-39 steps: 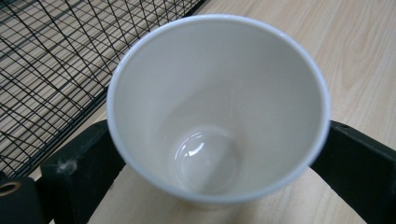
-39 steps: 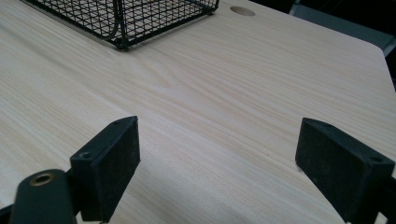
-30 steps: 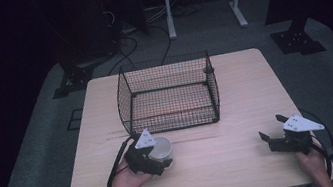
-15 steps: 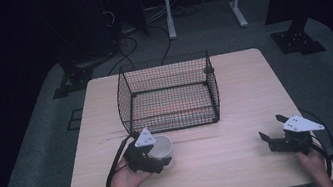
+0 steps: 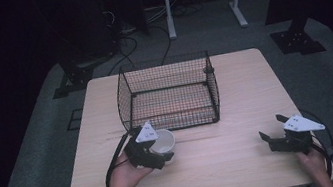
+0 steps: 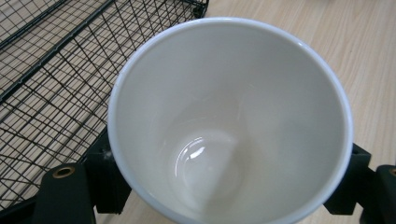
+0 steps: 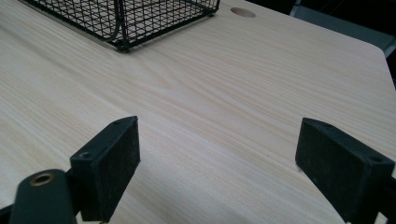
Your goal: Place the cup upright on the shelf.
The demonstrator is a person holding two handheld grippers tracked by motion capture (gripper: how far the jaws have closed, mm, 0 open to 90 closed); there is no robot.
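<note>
A white cup (image 5: 163, 142) sits at the near left of the bench (image 5: 235, 92), just in front of the near wall of the black wire basket (image 5: 167, 93). The left gripper (image 5: 160, 156) has it: in the left gripper view the cup (image 6: 229, 121) stands between the two black fingers (image 6: 109, 177), one pressed against each side of its outer wall, so they are pinching the cup below its rim. Whether its base rests on the bench or is a little clear of it I cannot tell.

The cup looks like glazed ceramic: stiff, smooth and glossy, with a bright highlight in its empty bottom. I judge it moderately light but slippery and breakable, so it should tolerate a firm squeeze without deforming yet would chip or crack if dropped or knocked against the wire. The wall tapers toward the base, which could let it slide downward out of a loose grip; holding high on the wall, across the widest part as now, seems the safest place. No handle is visible from these angles.

The right gripper (image 5: 283, 138) rests at the near right of the bench, well apart from the cup. Its fingers (image 7: 112, 163) are spread wide with only bare wood between them, and a corner of the basket (image 7: 140, 18) lies farther off.
</note>
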